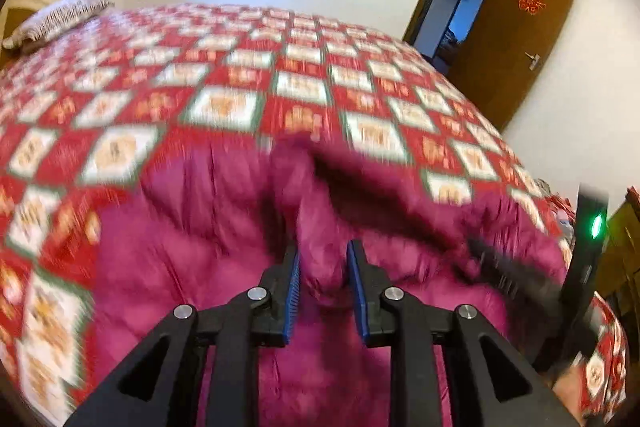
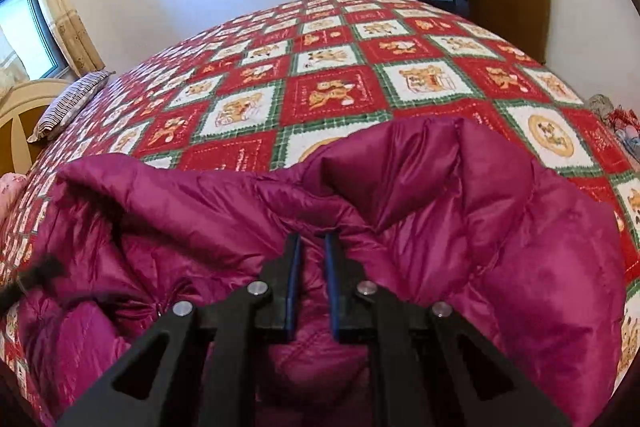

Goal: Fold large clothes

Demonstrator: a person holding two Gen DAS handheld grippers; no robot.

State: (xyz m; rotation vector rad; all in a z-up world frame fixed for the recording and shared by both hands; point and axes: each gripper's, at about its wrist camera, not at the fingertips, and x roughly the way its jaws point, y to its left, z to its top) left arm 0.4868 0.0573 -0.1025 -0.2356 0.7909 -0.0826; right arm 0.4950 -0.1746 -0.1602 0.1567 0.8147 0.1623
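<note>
**Two claws hold a puffy purple-red jacket over the bed**

In the left wrist view, the left claw [image 1: 323,281] has its two black fingers with blue pads set a little apart. A bunched fold of the shiny purple-red puffy jacket [image 1: 208,227] sits between the pads, and the pads press on it. The picture is blurry. The jacket lies on the bed with the red, white and green checked bedspread [image 1: 240,75], close to the near edge. On the right side, the other black claw with a green light [image 1: 592,247] is near the jacket's dark edge. A striped pillow [image 1: 56,19] lies at the far left corner of the bed. A brown wooden door [image 1: 516,39] stands open at the back.

In the right wrist view, the right claw [image 2: 311,281] is almost closed. Its blue pads pinch a thin fold of the jacket [image 2: 500,227]. The jacket puffs up around the claw and covers the near part of the bedspread [image 2: 340,67]. The striped pillow [image 2: 68,107] is at the left, beside a window with a pale curtain [image 2: 52,11].
</note>
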